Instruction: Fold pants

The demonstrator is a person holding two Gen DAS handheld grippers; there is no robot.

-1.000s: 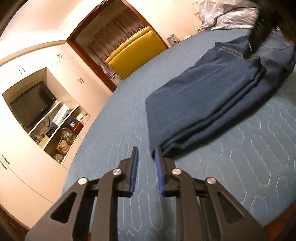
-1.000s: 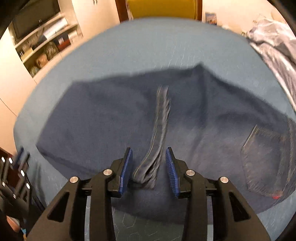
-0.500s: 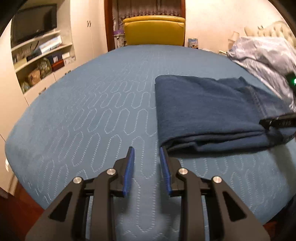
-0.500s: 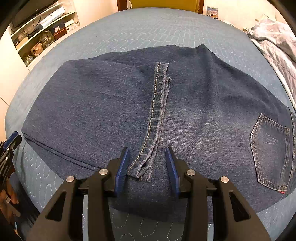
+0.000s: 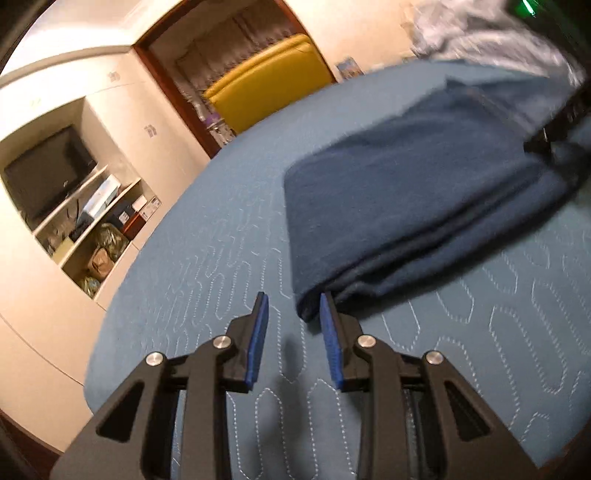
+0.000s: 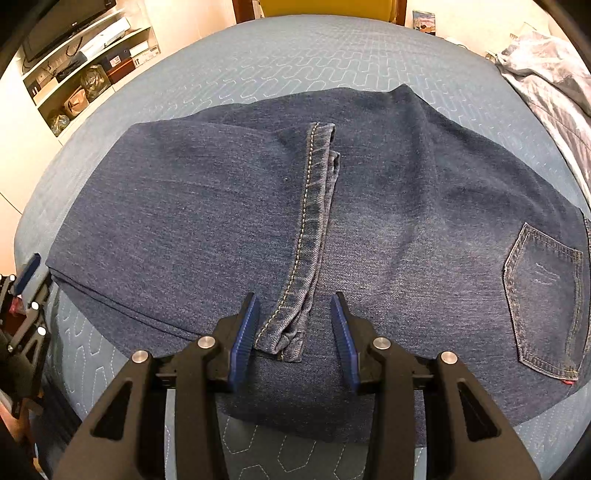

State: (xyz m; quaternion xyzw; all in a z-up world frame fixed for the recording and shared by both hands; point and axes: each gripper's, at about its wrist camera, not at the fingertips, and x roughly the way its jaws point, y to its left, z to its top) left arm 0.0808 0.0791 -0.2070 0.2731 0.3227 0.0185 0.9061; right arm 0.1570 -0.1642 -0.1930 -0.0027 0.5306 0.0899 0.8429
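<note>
Lying folded: one pants | two claws spread: left claw, right claw

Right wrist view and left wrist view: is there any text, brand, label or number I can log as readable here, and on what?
None can be read.
TV: a pale mark on its lower bezel, too small to read.
Shelf boxes: labels too small.
Jeans: small red tab at the back pocket, no lettering visible.
Left wrist view: motion-blurred, nothing legible.

No readable text is found; a small logo on the television bezel and the shelf box labels are too blurred.
</note>
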